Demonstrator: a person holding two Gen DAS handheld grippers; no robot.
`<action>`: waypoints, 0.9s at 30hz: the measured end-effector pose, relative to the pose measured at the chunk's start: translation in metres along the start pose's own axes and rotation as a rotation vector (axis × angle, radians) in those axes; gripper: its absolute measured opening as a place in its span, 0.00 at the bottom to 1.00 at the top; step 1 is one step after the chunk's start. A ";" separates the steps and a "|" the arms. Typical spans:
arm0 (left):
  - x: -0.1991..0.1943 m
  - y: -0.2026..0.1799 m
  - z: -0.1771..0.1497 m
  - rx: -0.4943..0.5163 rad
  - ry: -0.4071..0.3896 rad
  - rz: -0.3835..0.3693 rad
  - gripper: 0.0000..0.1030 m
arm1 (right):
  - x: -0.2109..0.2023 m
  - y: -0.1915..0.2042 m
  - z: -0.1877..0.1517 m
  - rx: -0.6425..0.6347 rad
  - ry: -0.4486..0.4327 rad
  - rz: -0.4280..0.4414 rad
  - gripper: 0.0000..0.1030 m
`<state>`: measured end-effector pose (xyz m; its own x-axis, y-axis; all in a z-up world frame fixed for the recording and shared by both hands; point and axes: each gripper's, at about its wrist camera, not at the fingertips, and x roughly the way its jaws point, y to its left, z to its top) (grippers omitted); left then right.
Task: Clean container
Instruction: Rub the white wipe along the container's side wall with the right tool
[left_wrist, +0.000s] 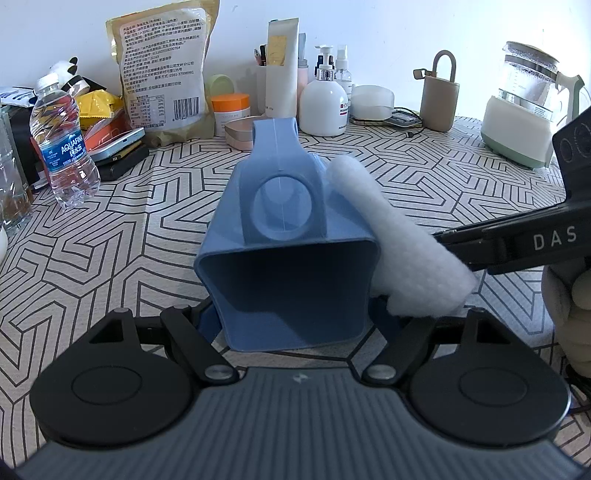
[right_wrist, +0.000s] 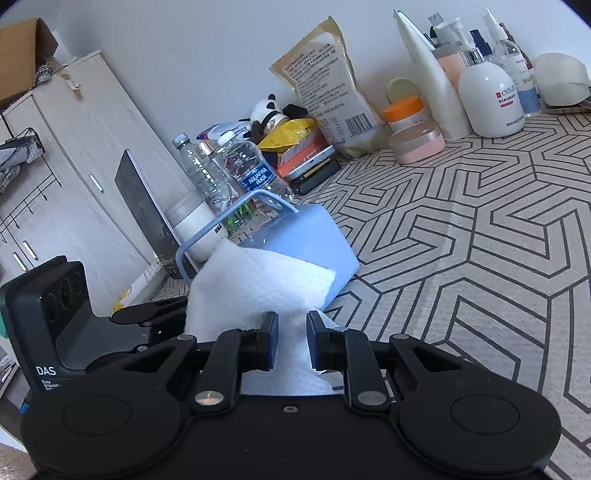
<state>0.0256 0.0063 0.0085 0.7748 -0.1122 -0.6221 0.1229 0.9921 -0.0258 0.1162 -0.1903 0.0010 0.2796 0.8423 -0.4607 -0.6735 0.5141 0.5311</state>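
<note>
A blue plastic container (left_wrist: 288, 258) with a handle lies tilted between my left gripper's fingers, mouth towards the camera. My left gripper (left_wrist: 295, 325) is shut on its lower part; the fingertips are hidden behind it. My right gripper (right_wrist: 291, 336) is shut on a white cloth (right_wrist: 258, 284), which rests against the container's right outer wall (left_wrist: 402, 236). In the right wrist view the container (right_wrist: 310, 243) lies just beyond the cloth, rim to the left.
The patterned tablecloth (left_wrist: 443, 177) covers the table. Along the back stand a water bottle (left_wrist: 62, 147), a food pouch (left_wrist: 162, 70), lotion bottles (left_wrist: 325, 99), an orange-lidded jar (left_wrist: 231, 110) and a kettle (left_wrist: 524, 107). A cabinet (right_wrist: 74, 166) stands left.
</note>
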 end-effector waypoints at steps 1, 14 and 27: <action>0.000 0.000 0.000 0.000 0.000 0.000 0.77 | 0.000 0.000 0.000 0.000 0.000 -0.001 0.21; 0.001 0.001 0.000 -0.001 0.000 0.000 0.77 | -0.002 0.001 -0.001 -0.011 -0.004 0.001 0.21; 0.001 0.002 0.000 -0.003 0.000 -0.003 0.77 | -0.010 0.009 -0.001 -0.041 -0.050 0.066 0.21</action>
<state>0.0264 0.0080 0.0081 0.7746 -0.1156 -0.6217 0.1234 0.9919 -0.0307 0.1064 -0.1946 0.0094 0.2668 0.8819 -0.3887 -0.7191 0.4507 0.5289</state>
